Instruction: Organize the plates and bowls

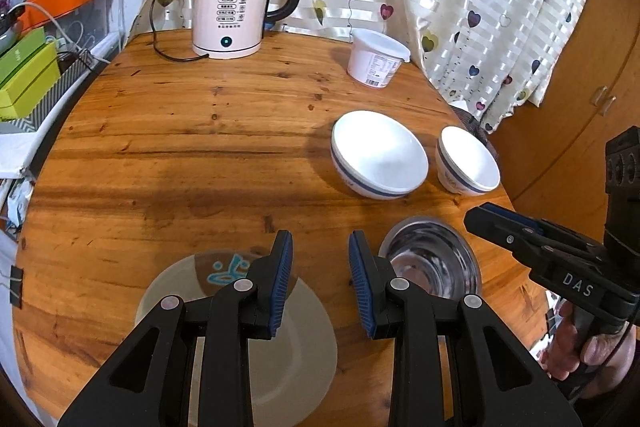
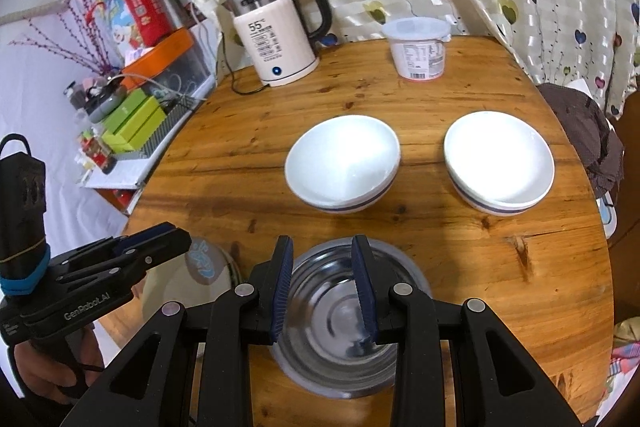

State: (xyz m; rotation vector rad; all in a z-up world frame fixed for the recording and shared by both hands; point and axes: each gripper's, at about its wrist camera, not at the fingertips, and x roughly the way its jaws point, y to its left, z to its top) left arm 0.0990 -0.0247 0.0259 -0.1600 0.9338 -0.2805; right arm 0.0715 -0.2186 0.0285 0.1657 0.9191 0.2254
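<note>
**Both grippers poised above the near dishes, nothing yet grasped**

The left gripper (image 1: 321, 281) hangs over the pale round ceramic plate with a blue motif (image 1: 240, 339) at the near left of the round wooden tabletop (image 1: 192, 147); the right gripper (image 2: 322, 285) hangs over the shiny round steel bowl (image 2: 340, 323) just beside it. Both pairs of fingers stand part-open and empty. Two white ceramic bowls with a blue band, one centre (image 2: 343, 163) and one right (image 2: 499, 162), sit farther back. Judged step: approach. The next move calls for lowering onto a rim and closing the fingers there.

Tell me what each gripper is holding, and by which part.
Nothing: the left gripper above the plate and the right gripper above the steel bowl have empty jaws.
</note>
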